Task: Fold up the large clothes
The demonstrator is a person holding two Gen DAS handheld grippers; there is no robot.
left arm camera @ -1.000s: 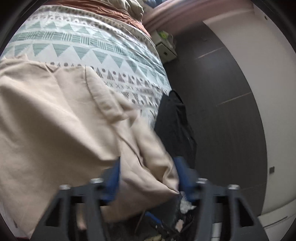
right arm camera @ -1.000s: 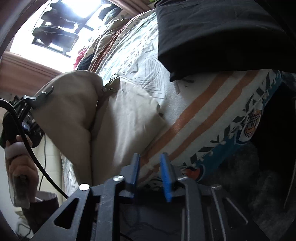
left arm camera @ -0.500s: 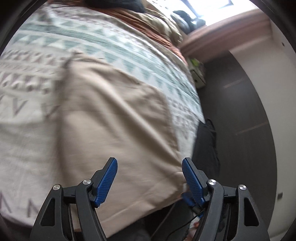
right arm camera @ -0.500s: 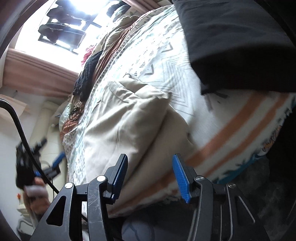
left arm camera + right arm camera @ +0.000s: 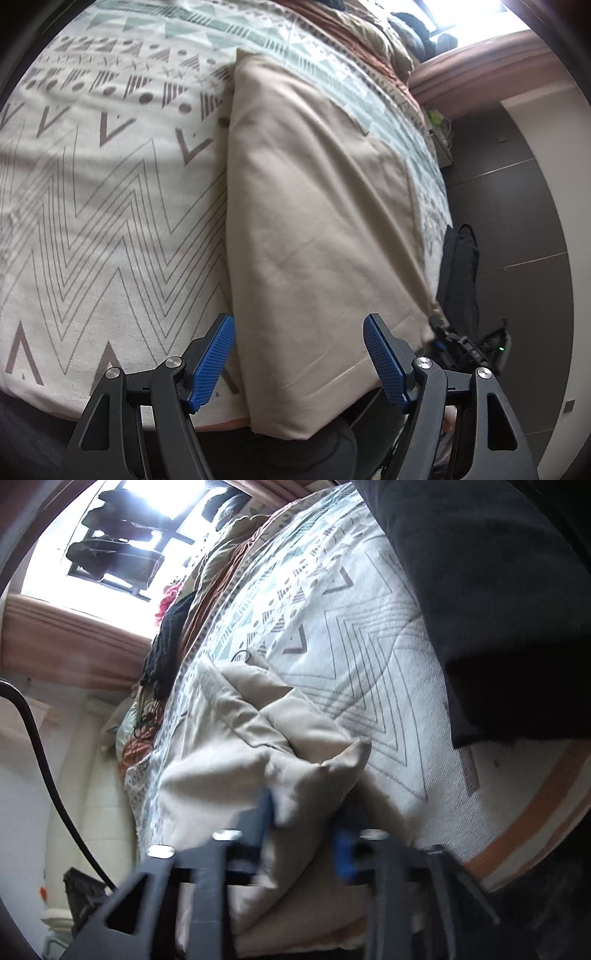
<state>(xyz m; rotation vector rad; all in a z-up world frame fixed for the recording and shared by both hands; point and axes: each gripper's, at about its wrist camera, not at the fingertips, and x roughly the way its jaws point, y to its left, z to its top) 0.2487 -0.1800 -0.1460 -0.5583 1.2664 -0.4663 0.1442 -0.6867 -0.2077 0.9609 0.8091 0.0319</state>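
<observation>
Beige garment [image 5: 314, 221]: long axis runs away from left gripper [image 5: 299, 354], jaws wide, astride its near end. Right gripper [image 5: 303, 834] pinches a bunched fold of it.

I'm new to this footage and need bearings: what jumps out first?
A long beige garment lies folded lengthwise on the patterned bedspread, its near end between the open blue pads of the left hand-held gripper. The right hand-held gripper has bunched beige cloth between its blurred fingers, with a black garment at upper right.
</observation>
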